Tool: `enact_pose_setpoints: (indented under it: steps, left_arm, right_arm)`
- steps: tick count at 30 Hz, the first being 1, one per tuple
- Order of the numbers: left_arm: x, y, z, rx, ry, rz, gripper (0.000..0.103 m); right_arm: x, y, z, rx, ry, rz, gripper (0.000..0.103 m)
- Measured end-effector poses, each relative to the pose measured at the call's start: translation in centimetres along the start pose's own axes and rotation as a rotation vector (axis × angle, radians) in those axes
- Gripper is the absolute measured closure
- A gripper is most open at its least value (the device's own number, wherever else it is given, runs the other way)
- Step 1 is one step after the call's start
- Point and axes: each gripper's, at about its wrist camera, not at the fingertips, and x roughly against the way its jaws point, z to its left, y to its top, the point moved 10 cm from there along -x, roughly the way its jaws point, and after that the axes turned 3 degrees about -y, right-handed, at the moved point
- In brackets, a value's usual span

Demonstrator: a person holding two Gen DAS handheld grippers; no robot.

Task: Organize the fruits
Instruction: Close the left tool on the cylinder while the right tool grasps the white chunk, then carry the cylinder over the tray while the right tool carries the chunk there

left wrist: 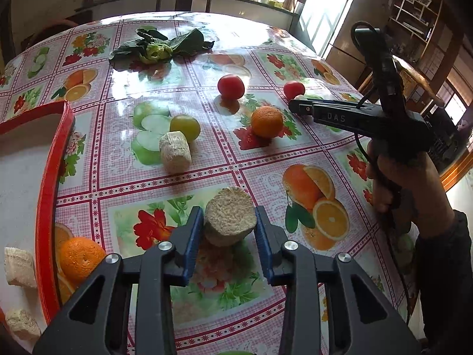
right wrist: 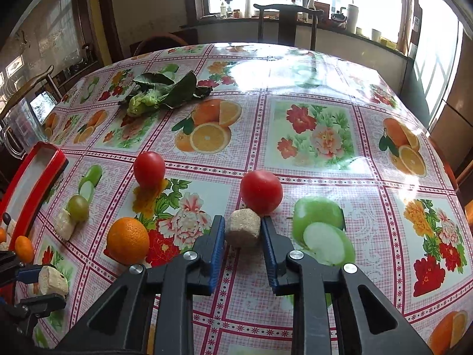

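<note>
**Both grippers clamped on pale chunks; most produce loose**

Clamped between left gripper (left wrist: 229,230) pads: pale chunk (left wrist: 230,220). Likewise right gripper (right wrist: 243,232) on second chunk (right wrist: 243,227). Left of both: red tray (left wrist: 48,207), holding few pieces. Farther ahead, unsorted: orange (right wrist: 127,240), tomatoes (right wrist: 261,191), green fruit (left wrist: 185,126), leafy greens (right wrist: 161,91).

Left wrist view: a cut chunk (left wrist: 230,220) sits on the table (left wrist: 207,159) between the left gripper (left wrist: 229,236) fingers; the tray (left wrist: 50,183) lies at nine o'clock, two pieces (left wrist: 19,267) in it, an orange (left wrist: 79,259) just outside its rim; a second chunk (left wrist: 175,151) touches a round fruit (left wrist: 185,126) at eleven; leafy greens (left wrist: 161,46) far at twelve. Right wrist view: a small chunk (right wrist: 243,231) between the right gripper (right wrist: 242,236) fingers, a tomato (right wrist: 261,192) touching behind it; another tomato (right wrist: 149,170) at eleven; a second orange (right wrist: 127,241) at nine.
</note>
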Motion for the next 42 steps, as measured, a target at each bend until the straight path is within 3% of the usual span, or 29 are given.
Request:
enact_pose_setpoints:
  steps: [22,42]
  left_arm:
    - [5.2,-0.7,0.2,-0.021,0.028,-0.087,0.071]
    - [11.1,-2.0,5.2,0.043,0.100,-0.167,0.071]
  right_arm:
    - [9.4,-2.5,6.2,0.000,0.143,-0.089,0.078]
    - [11.6,-3.0,14.5,0.098,0.238,-0.095,0.078]
